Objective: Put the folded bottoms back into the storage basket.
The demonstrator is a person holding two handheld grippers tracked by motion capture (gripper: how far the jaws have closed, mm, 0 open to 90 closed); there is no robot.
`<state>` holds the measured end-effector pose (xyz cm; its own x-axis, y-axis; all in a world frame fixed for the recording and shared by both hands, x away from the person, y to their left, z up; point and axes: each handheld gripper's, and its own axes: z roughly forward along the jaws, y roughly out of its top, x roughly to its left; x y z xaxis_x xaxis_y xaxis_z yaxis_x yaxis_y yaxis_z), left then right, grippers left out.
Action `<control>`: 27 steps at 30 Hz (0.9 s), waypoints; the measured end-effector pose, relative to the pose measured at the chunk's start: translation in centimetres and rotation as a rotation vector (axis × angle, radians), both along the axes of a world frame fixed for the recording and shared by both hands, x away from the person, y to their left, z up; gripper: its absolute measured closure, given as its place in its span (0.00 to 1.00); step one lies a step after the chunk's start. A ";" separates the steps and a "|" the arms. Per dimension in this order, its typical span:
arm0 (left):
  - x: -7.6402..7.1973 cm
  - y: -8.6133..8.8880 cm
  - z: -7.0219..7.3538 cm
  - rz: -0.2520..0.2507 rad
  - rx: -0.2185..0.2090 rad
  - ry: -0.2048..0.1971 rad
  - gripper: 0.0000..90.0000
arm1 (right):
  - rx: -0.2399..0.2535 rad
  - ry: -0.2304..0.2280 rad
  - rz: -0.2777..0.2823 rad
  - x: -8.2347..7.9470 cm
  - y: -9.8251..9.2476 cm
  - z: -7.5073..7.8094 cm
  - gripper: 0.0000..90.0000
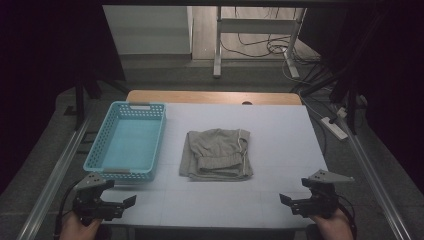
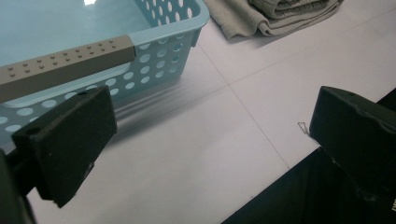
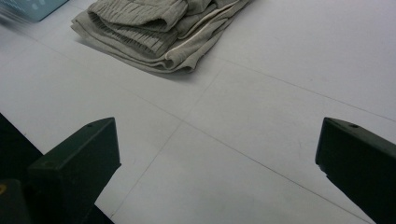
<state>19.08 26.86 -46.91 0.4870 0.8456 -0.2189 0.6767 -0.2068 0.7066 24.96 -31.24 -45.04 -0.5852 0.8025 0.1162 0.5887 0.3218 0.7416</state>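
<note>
Both grippers sit low at the near edge of the white-covered counter point(image 1: 280, 130), nothing in either one. The left gripper point(image 1: 127, 202) has its jaws spread wide apart, with bare counter between them. The right gripper point(image 1: 286, 199) is just as wide, also closed on nothing.

The folded grey-beige knit garment with a ribbed cuff and pale piping point(image 1: 216, 154) lies flat ahead of both sets of jaws, well apart from them, roughly midway between the two. Seen from the right gripper it sits up and to the left of the jaws point(image 3: 154, 32); from the left gripper it lies beyond the right-hand jaw point(image 2: 275, 16). The light blue perforated plastic basket with grey handles point(image 1: 102, 145) stands empty just ahead of the left jaws, and the garment lies near its side without touching it.

This looks like the reach-in before a lift into the basket. To do it well, bring both grippers in level from the near side. Keep the jaws wide until they straddle the full stack. Pinch every layer at the two near corners so the fold holds. Then lift evenly and clear the basket rim.
</note>
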 end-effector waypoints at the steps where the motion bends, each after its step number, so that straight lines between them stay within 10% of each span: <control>1: 0.0 0.0 0.0 0.000 0.000 -0.004 0.01 | -0.001 0.001 0.001 0.0 0.0 0.0 0.00; 27: 0.7 -1.3 0.5 -0.168 -0.075 -0.038 0.01 | -0.031 -0.001 0.014 0.0 0.4 -0.1 0.00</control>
